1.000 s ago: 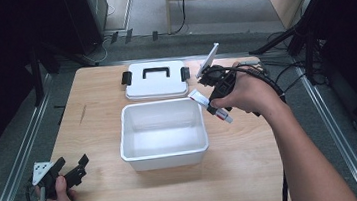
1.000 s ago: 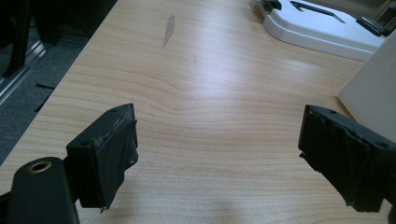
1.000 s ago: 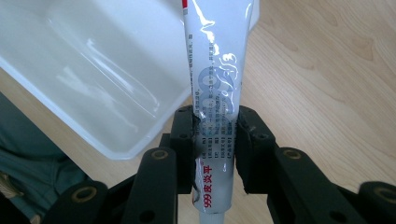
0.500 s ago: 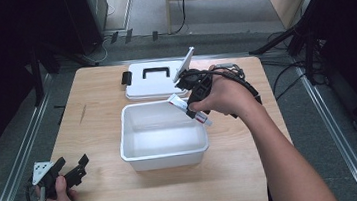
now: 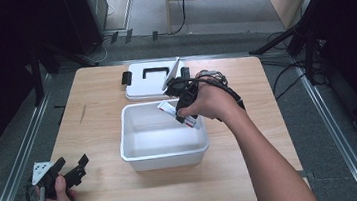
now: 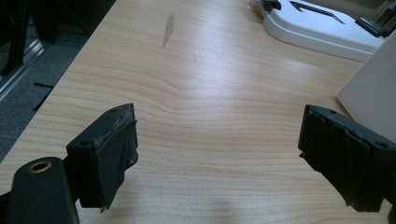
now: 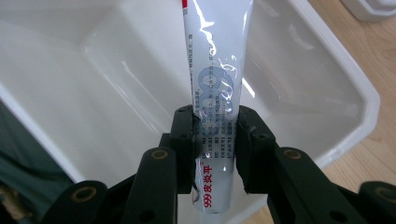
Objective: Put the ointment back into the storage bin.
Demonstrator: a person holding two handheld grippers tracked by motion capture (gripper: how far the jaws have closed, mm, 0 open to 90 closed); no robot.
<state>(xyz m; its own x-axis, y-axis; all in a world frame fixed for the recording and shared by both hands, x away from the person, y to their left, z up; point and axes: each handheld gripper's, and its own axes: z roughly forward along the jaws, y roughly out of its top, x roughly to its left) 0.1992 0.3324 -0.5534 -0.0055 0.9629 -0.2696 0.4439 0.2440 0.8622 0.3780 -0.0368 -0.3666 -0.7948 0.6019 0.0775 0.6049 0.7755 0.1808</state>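
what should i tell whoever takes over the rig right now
Right gripper: shut on the white tube, held over the open white bin.
Left gripper: open, holding nothing, low over the near left of the table.
The bin's lid lies flat on the table behind the bin.
Done: tube picked up and brought to the bin.
Likely left: release the tube inside, then perhaps fit the lid.

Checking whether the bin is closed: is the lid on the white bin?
No, the lid lies flat on the table behind the open white bin.
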